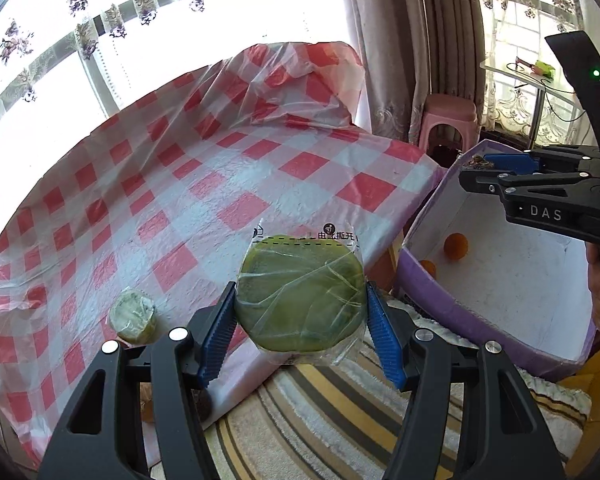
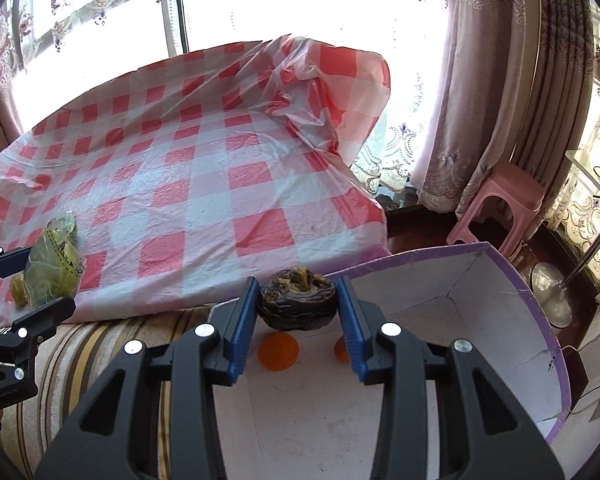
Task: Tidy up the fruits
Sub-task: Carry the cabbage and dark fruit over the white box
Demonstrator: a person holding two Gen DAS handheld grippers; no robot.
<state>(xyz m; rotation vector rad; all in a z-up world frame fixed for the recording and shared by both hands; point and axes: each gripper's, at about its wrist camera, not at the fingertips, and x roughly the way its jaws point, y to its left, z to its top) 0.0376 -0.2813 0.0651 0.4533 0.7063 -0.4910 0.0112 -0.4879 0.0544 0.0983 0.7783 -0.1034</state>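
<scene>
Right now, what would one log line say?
left gripper: holds plastic-wrapped green fruit | right gripper: holds dark wrinkled fruit over purple-rimmed white box

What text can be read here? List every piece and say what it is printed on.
"DAS": on the black body of the right hand-held gripper.
"由此撕开": beside a dashed tear line on the clear wrapper of the green fruit, held in the left hand-held gripper.
Embossed lettering on the left hand-held gripper's body, right wrist view: too small to read.
</scene>
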